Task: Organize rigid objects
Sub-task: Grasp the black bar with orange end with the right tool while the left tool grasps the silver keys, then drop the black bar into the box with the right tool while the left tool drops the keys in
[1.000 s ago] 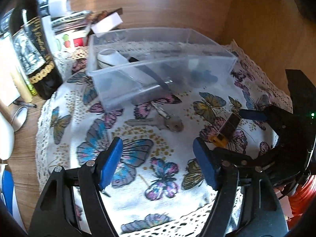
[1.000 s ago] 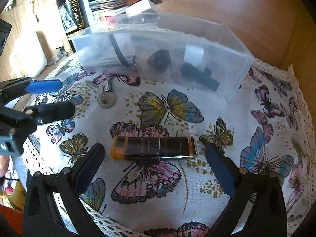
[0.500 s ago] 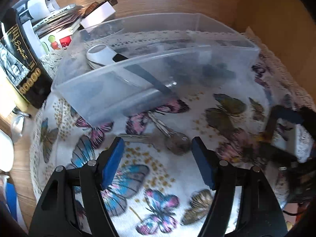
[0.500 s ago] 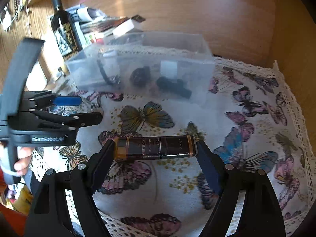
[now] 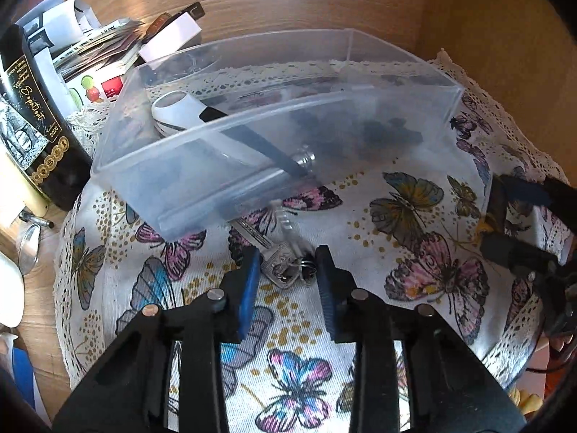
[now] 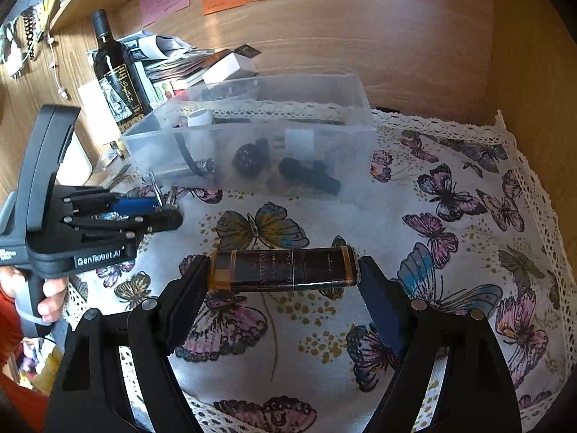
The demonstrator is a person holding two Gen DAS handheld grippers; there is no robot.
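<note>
A bunch of keys (image 5: pixel 285 267) lies on the butterfly cloth (image 5: pixel 360 238) in front of the clear plastic box (image 5: pixel 202 166). My left gripper (image 5: pixel 286 274) is closing on the keys, with both blue pads against the bunch. The right wrist view shows the left gripper (image 6: pixel 162 209) with key blades (image 6: pixel 157 187) sticking up from it. My right gripper (image 6: pixel 283 278) is shut lengthways on a dark brown case with orange ends (image 6: pixel 288 270), held above the cloth. The box (image 6: pixel 324 137) holds a white-bowled pipe (image 5: pixel 173 112) and several dark pieces.
A dark wine bottle (image 5: pixel 29 126) stands left of the box beside a pile of papers and small cartons (image 5: pixel 108 47). Wooden walls close the back and right. The cloth's lace edge (image 6: pixel 523 166) runs along the right. A person's hand (image 6: pixel 47 296) grips the left handle.
My left gripper moved forward to the keys and its jaws closed around them. My right gripper closed on the dark case and lifted it off the cloth.
</note>
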